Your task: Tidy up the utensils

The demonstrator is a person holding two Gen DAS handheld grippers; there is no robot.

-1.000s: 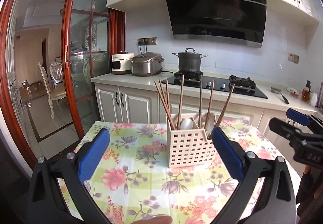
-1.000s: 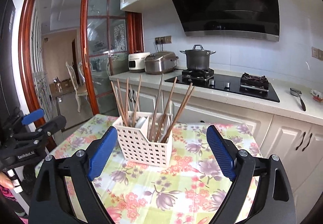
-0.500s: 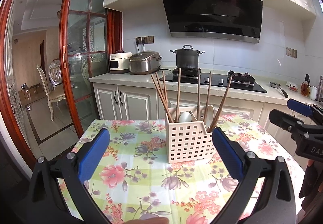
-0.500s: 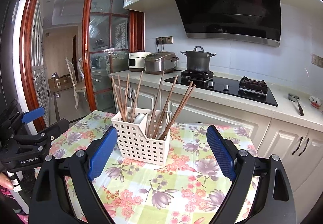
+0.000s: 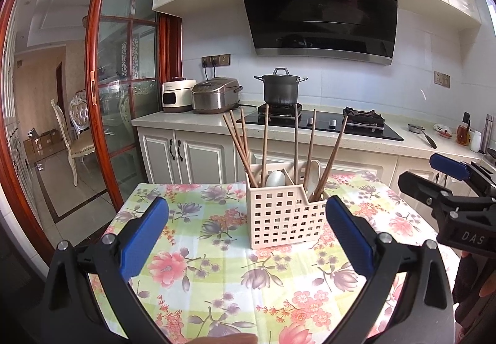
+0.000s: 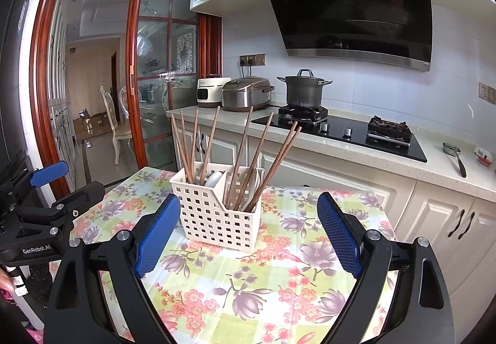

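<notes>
Cream plastic caddy (image 5: 283, 215): a perforated holder standing upright near the middle of the desk (image 5: 192, 254), which wears a floral cloth.
Caddy contents: brown wooden chopsticks (image 5: 265, 145) lean in both compartments; a white spoon (image 5: 275, 179) sits in the left compartment and another white spoon (image 5: 314, 172) in the right.
Left gripper (image 5: 246, 238): fingers spread wide, empty, held short of the caddy and framing it.
Right gripper (image 6: 248, 234): fingers also spread wide, empty, facing the caddy from the other side.
Likely reason: both seem held back from the caddy, perhaps because every utensil visible is already in it.
</notes>
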